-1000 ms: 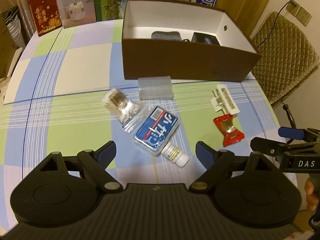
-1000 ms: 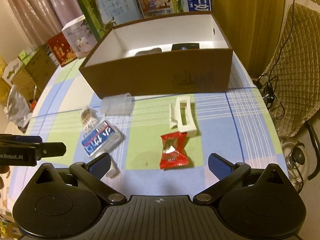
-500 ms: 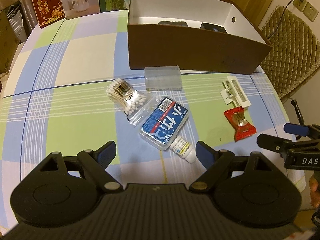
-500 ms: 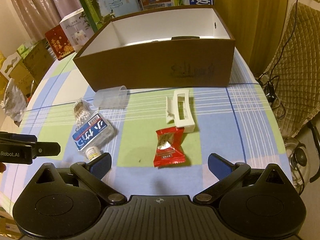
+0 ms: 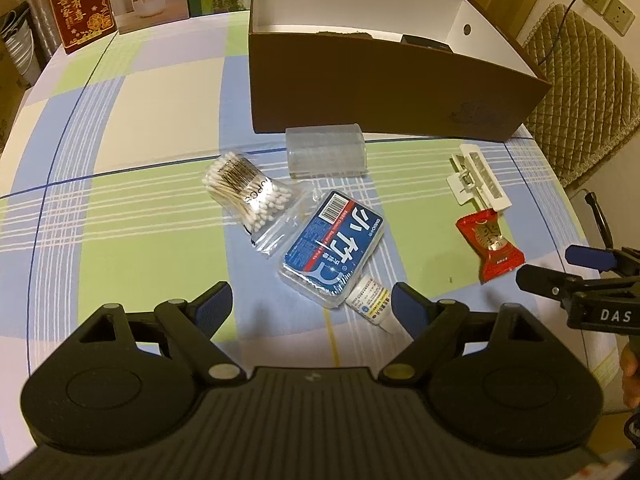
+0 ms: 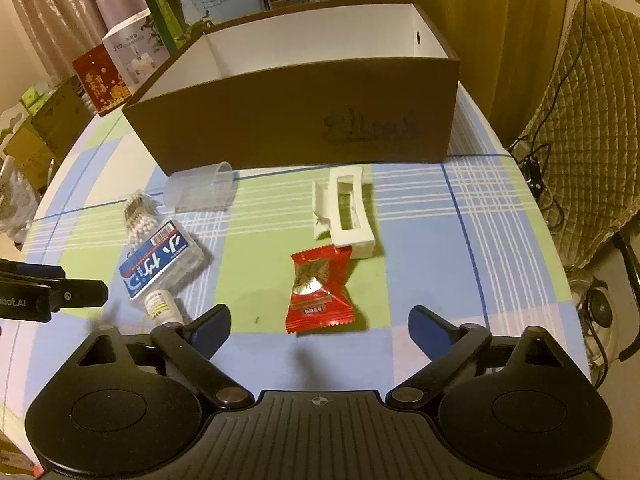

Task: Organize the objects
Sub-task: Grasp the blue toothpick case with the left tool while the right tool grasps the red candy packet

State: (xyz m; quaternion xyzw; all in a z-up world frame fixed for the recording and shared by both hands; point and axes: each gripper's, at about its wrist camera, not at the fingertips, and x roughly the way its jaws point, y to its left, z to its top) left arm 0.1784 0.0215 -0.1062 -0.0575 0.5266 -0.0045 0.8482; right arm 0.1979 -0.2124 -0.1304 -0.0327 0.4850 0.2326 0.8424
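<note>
Checked cloth in blue, green and cream covers the table point(image 5: 132, 128), and on it sits a brown cardboard box point(image 5: 384, 92) with loose things scattered in front. Just before the box lies a clear plastic cup point(image 5: 326, 154) on its side; nearer are a bag of cotton swabs point(image 5: 248, 192), a blue floss-pick case point(image 5: 334, 248) resting on a small white bottle point(image 5: 372, 304), a white hair clip point(image 6: 346, 212) and a red candy point(image 6: 318, 292). Both the left gripper point(image 5: 312, 300) and the right gripper point(image 6: 320, 320) hover above the table's near edge, jaws wide apart, holding nothing. Printed cartons point(image 6: 120, 64) stand behind the box.
</note>
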